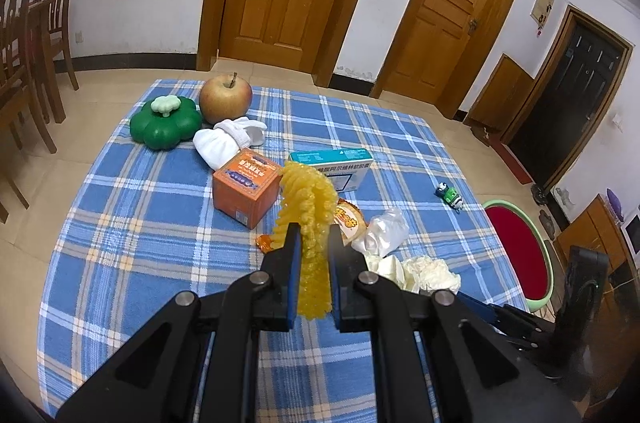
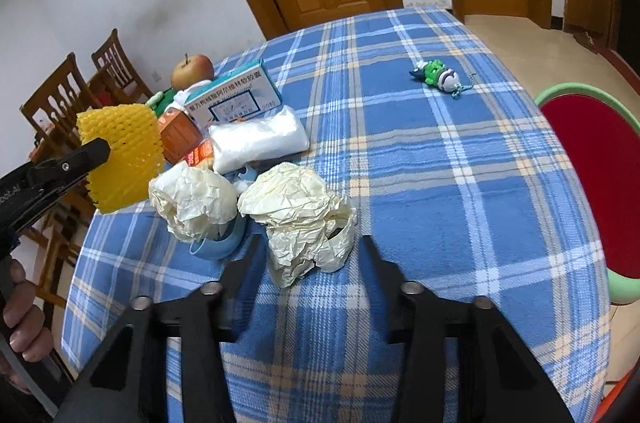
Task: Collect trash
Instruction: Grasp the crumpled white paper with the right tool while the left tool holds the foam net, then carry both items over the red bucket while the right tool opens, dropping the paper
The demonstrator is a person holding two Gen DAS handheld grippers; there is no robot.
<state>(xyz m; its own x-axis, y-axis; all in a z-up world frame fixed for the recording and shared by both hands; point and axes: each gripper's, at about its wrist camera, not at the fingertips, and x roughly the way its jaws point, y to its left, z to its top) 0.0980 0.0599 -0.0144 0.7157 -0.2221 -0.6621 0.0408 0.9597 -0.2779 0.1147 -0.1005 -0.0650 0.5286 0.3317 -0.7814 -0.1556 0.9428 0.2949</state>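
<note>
My left gripper (image 1: 313,237) is shut on a yellow foam fruit net (image 1: 310,219) and holds it above the table; the net also shows in the right wrist view (image 2: 122,157), pinched by the left gripper (image 2: 102,147). My right gripper (image 2: 310,243) is open, its fingers either side of a crumpled cream paper ball (image 2: 302,219). A second crumpled paper ball (image 2: 194,199) lies just left of it on a blue tape roll (image 2: 218,249). A white plastic bag (image 2: 258,139) and an orange snack wrapper (image 1: 350,219) lie behind.
On the blue plaid tablecloth (image 2: 440,163) are an orange box (image 1: 244,187), a teal medicine box (image 1: 334,165), white socks (image 1: 226,143), an apple (image 1: 225,98), a green pumpkin-shaped container (image 1: 166,121) and a small green toy (image 2: 438,77). A red stool (image 2: 600,179) stands right, wooden chairs (image 1: 28,35) left.
</note>
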